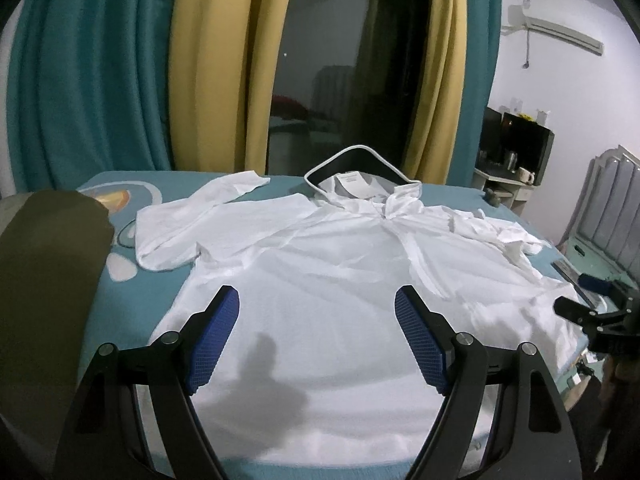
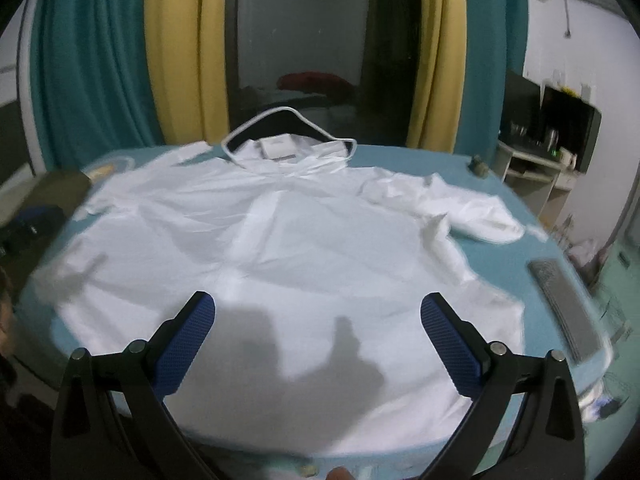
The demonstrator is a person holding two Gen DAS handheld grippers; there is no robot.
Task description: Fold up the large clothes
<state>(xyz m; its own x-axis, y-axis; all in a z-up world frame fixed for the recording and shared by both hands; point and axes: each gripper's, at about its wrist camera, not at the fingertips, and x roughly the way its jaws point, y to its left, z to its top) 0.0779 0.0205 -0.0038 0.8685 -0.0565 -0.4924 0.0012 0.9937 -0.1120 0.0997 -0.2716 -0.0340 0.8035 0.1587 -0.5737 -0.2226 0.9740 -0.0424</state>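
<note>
While both tools are held above the near hem, a white hooded garment [image 1: 320, 280] is seen spread front-up across a teal-covered bed [image 1: 120, 300], hood [image 1: 356, 176] at the far end, toward the curtains. The hood is edged in white piping with a dark lining, and a label is shown inside the neck. One sleeve [image 1: 176, 224] is laid out flat on the left side; the other sleeve [image 2: 472, 212] is bunched and crumpled on the right. The left tool [image 1: 316, 344] is held with its blue-padded fingers [image 1: 214, 344] spread wide, nothing between them, its shadow cast on the cloth. The right tool [image 2: 318, 346] is likewise held wide open and unloaded over the lower half of the garment; in the left wrist view it is glimpsed at the bed's right edge [image 1: 592, 316]. A flat grey remote-like item [image 2: 560, 300] is recorded on the bed to the right of the garment, and an olive-coloured cloth [image 1: 48, 260] to its left. Teal and yellow curtains [image 1: 208, 72] are noted behind.
</note>
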